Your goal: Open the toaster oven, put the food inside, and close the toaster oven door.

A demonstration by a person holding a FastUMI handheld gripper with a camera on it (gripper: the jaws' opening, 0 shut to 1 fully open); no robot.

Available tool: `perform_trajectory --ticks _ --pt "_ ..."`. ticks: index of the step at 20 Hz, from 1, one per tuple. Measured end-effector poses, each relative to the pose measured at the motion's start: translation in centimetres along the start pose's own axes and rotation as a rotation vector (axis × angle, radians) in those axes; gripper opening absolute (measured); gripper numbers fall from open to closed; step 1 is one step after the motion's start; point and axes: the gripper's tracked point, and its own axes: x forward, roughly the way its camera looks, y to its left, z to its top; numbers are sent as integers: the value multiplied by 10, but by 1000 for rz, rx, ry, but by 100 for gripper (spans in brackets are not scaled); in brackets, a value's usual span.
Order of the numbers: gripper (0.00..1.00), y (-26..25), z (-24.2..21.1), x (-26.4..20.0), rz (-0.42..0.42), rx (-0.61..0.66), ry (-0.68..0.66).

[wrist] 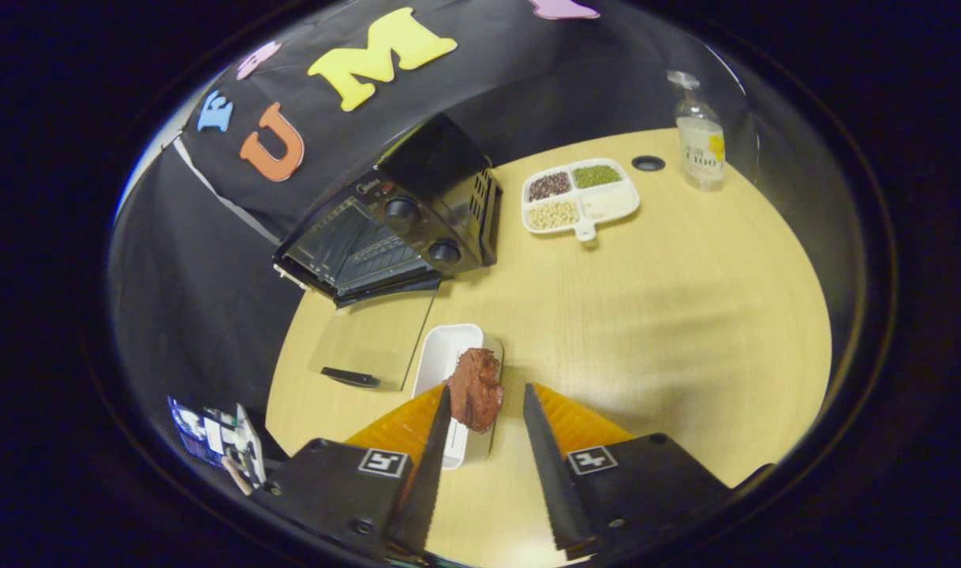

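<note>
Brown meat [475, 388] touches one of the wide-apart fingers [439, 442] of the gripper [487, 398].

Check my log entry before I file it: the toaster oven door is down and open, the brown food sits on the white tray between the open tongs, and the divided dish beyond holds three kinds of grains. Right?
One slip: the gripper view shows the divided dish with four filled compartments, not three. The rest holds: the toaster oven has its door down, and the brown food sits on the white tray between the open tongs.
</note>
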Motion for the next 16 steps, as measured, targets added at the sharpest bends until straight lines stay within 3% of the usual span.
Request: perform_trajectory --ticks 3,4,10,16 --pt "16 10 1 -8 42 62 -35" --pt "11 15 0 -13 24 45 -51" --pt "10 70 17 -69 -78 -128 -211" --pt "10 147 12 -89 -100 -304 -281"
